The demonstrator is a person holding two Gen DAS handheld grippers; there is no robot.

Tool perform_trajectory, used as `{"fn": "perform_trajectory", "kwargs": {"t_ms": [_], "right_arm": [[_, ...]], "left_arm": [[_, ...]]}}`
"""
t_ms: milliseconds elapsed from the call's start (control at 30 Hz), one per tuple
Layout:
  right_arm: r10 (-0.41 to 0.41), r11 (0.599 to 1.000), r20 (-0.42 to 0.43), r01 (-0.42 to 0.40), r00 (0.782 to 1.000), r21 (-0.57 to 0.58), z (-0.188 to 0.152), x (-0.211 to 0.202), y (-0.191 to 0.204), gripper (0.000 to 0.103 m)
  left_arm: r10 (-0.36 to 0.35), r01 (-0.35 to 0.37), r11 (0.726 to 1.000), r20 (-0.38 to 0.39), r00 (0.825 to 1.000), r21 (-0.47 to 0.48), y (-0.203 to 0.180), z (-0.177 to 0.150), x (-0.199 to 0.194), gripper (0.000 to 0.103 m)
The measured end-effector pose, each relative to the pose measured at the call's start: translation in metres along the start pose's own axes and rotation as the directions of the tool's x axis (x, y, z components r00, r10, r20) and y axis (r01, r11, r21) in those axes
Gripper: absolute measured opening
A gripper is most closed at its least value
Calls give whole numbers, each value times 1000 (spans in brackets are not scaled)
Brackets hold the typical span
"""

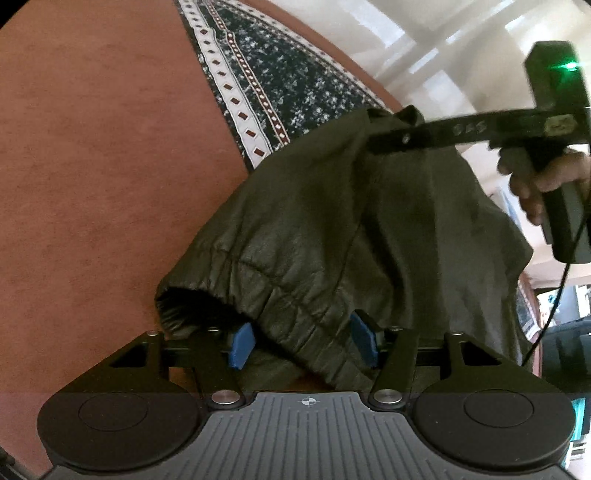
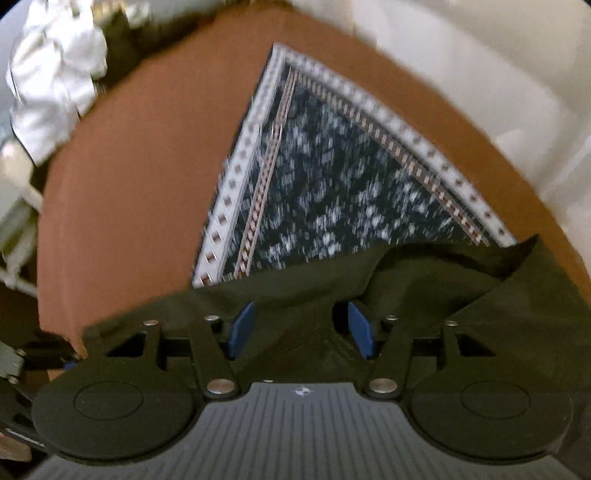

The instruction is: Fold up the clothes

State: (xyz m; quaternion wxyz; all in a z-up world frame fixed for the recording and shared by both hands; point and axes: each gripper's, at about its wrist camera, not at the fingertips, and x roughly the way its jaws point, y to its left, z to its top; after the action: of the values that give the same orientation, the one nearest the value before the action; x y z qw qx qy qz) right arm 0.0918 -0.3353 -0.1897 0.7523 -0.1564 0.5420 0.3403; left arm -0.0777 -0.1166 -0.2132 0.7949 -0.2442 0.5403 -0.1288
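Rust-brown carpet (image 1: 92, 166) is filling most of both views, with a dark patterned rug (image 1: 273, 74) lying on it toward twelve o'clock and pale glossy floor (image 1: 424, 33) showing beyond at one o'clock. In the right wrist view, which is blurred, a heap of white cloth (image 2: 51, 85) is sitting at ten o'clock, off the carpet's edge.

Across the carpet and the near edge of the rug, a dark olive garment (image 1: 332, 240) is hanging bunched, its gathered elastic hem (image 1: 266, 295) drooping toward six o'clock.

At two o'clock in the left wrist view, a hand (image 1: 535, 184) is wrapping its fingers around the handle of the right gripper (image 1: 380, 144), holding it roughly level with the fingers pointing toward nine o'clock; the tips are buried in the far top edge of the garment, which is draping down from them. In the right wrist view its blue pads (image 2: 242, 328) are sitting apart with a fold of the fabric bunched between them, so whether they are truly clamping I cannot tell.

At six o'clock, the left gripper (image 1: 301, 345) is sitting under the hem, its blue pads (image 1: 242, 345) spread with the elastic edge lying between them, not pressed together.
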Motion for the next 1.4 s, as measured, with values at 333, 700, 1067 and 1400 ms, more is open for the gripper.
{"fn": "perform_trajectory", "kwargs": {"t_ms": [333,700,1067,1400], "right_arm": [[59,997,2,-59,998,51,-10,-6,-20,18],[140,982,119,-153,983,111,-29,-18,-37,3],[177,950,415,-265,892,163,-100,-172,-106,3],[-75,873,477,-174,876,456,-287,-258,-196,3]], "left_arm": [[53,-51,998,59,997,-32,-12,-5,3,68],[77,-75,997,128,989,-18,-41,-7,2,13],[-290,252,930,115,950,266,-188,-27,-64,12],[-429,494,771,-245,870,402,-334,-85,30,12]]}}
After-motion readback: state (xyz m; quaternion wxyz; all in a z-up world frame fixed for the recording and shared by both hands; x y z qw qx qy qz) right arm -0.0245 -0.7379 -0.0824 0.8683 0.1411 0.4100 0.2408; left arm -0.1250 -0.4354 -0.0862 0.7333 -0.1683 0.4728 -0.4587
